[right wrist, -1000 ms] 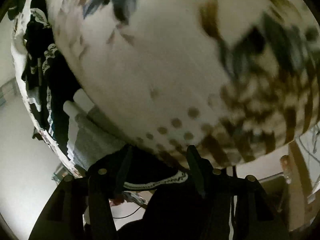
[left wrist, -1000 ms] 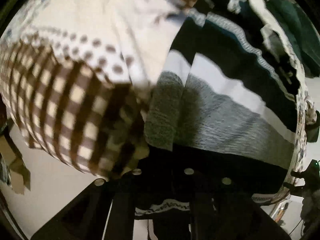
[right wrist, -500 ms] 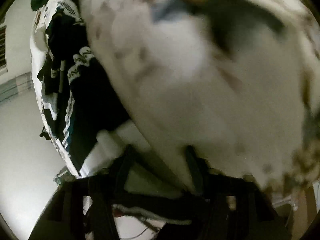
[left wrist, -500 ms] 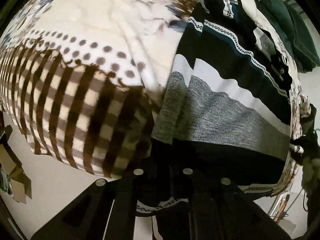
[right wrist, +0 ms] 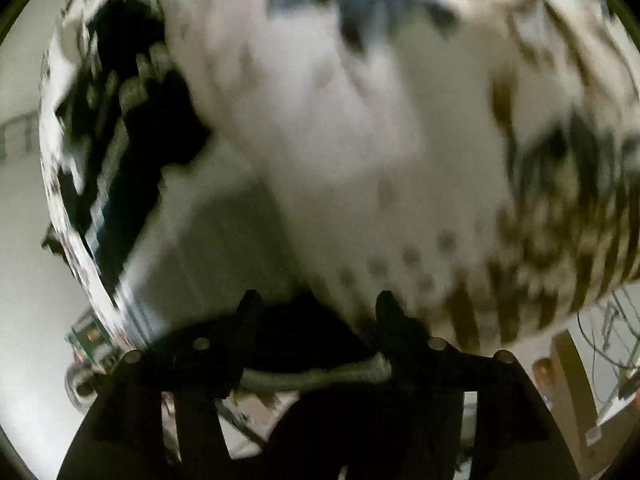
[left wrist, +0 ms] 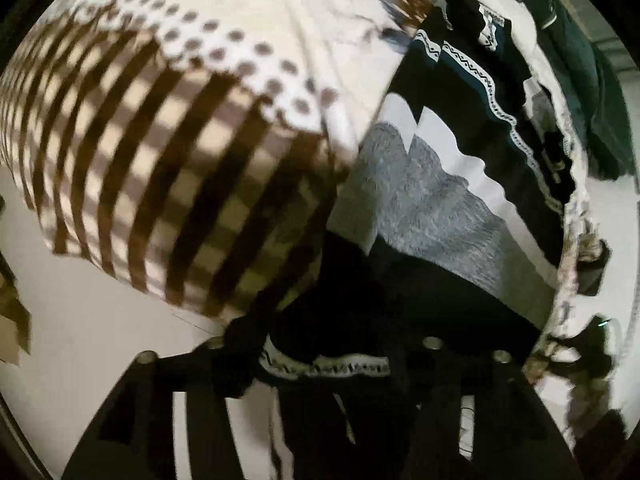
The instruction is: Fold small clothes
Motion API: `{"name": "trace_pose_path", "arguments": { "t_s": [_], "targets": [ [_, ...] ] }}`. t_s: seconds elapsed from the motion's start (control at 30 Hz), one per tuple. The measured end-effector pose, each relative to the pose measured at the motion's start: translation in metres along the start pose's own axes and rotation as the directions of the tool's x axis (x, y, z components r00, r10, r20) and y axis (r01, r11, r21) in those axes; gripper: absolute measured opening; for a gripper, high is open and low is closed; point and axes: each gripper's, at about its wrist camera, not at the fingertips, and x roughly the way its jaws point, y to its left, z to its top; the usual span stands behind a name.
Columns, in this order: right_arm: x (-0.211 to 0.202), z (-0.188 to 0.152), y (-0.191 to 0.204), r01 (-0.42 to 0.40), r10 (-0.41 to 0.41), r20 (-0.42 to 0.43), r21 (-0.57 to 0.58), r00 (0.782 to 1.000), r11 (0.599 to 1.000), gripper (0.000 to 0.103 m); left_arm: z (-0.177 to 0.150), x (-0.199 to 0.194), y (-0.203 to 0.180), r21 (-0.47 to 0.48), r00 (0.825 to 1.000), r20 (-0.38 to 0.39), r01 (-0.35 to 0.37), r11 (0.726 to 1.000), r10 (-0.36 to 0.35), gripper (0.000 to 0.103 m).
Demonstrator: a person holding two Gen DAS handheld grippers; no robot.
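Note:
A knit garment point(left wrist: 436, 216) with black, grey, white and navy bands lies on a patterned bed cover. Its black hem with a white zigzag trim point(left wrist: 324, 364) sits between the fingers of my left gripper point(left wrist: 320, 344), which is shut on it. In the right wrist view the same garment point(right wrist: 132, 184) shows blurred at the left. My right gripper point(right wrist: 316, 320) is shut on the black hem with its pale trim point(right wrist: 320, 376). Both views are motion blurred.
The bed cover point(left wrist: 168, 148) is cream with brown checks and dots; it also fills the right wrist view point(right wrist: 400, 120). A dark green garment point(left wrist: 592, 80) lies at the far right of the bed. Pale floor point(left wrist: 80, 320) shows past the bed edge.
Both grippers have pulled the hem back toward the bed edge. The right gripper has swung, so the cover slid across its view and more of the garment and floor shows at left.

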Motion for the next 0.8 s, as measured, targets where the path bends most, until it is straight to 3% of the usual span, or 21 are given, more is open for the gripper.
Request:
{"name": "trace_pose_path", "arguments": {
  "t_s": [0.1, 0.13, 0.17, 0.2, 0.33, 0.43, 0.53, 0.6, 0.63, 0.67, 0.7, 0.73, 0.8],
  "targets": [
    [0.031, -0.016, -0.011, 0.06, -0.062, -0.059, -0.044, 0.996, 0.997, 0.059, -0.008, 0.016, 0.002, -0.01, 0.999, -0.047, 0.013, 1.0, -0.014, 0.053],
    [0.038, -0.022, -0.006, 0.068, -0.071, -0.046, -0.06, 0.996, 0.996, 0.039, -0.011, 0.023, -0.001, -0.001, 0.999, -0.053, -0.004, 1.0, 0.004, 0.053],
    [0.041, -0.027, -0.006, 0.065, -0.068, -0.04, -0.063, 0.997, 0.996, 0.026, -0.014, 0.023, -0.005, 0.012, 0.999, -0.033, -0.024, 1.0, 0.024, 0.039],
    [0.043, -0.033, -0.004, 0.046, -0.048, -0.041, -0.045, 0.998, 0.998, 0.01, -0.016, 0.021, -0.008, 0.022, 0.999, -0.014, -0.029, 0.999, 0.029, 0.005],
    [0.024, -0.054, 0.014, 0.06, -0.059, 0.017, -0.104, 0.998, 0.993, 0.006, -0.019, 0.003, -0.006, 0.031, 0.995, 0.06, -0.078, 0.997, 0.076, 0.005],
    [0.029, -0.051, 0.005, 0.112, -0.113, -0.009, -0.087, 0.994, 0.99, 0.006, -0.017, 0.002, 0.014, 0.003, 0.998, 0.045, -0.043, 0.999, 0.043, 0.006],
    [0.026, -0.037, -0.001, 0.051, -0.054, -0.072, -0.032, 0.996, 0.998, 0.008, -0.014, 0.002, 0.009, -0.008, 1.0, 0.002, -0.029, 1.0, 0.029, 0.009],
    [0.015, -0.026, 0.001, 0.011, -0.013, -0.086, -0.026, 0.996, 1.0, 0.01, -0.013, -0.003, 0.0, -0.008, 0.997, -0.021, -0.068, 0.998, 0.068, 0.018],
    [0.003, -0.022, 0.003, 0.003, -0.005, -0.083, -0.031, 0.997, 1.0, 0.021, -0.014, -0.009, -0.005, -0.002, 0.995, -0.014, -0.101, 0.995, 0.101, 0.023],
    [-0.012, -0.019, 0.005, -0.001, -0.002, -0.069, -0.038, 0.998, 0.999, 0.031, -0.016, -0.015, -0.014, 0.006, 0.991, 0.0, -0.131, 0.991, 0.131, 0.037],
    [-0.025, -0.016, 0.009, -0.01, 0.007, -0.052, -0.047, 0.999, 0.999, 0.051, -0.019, -0.022, -0.019, 0.014, 0.989, 0.014, -0.144, 0.989, 0.144, 0.051],
    [-0.044, -0.011, 0.012, -0.021, 0.018, -0.034, -0.063, 0.999, 0.998, 0.062, -0.022, -0.03, -0.025, 0.024, 0.987, 0.034, -0.158, 0.987, 0.157, 0.057],
    [-0.071, -0.003, 0.017, -0.02, 0.019, -0.017, -0.087, 1.0, 0.996, 0.064, -0.03, -0.046, -0.049, 0.052, 0.981, 0.091, -0.175, 0.983, 0.17, 0.062]
  ]
}}
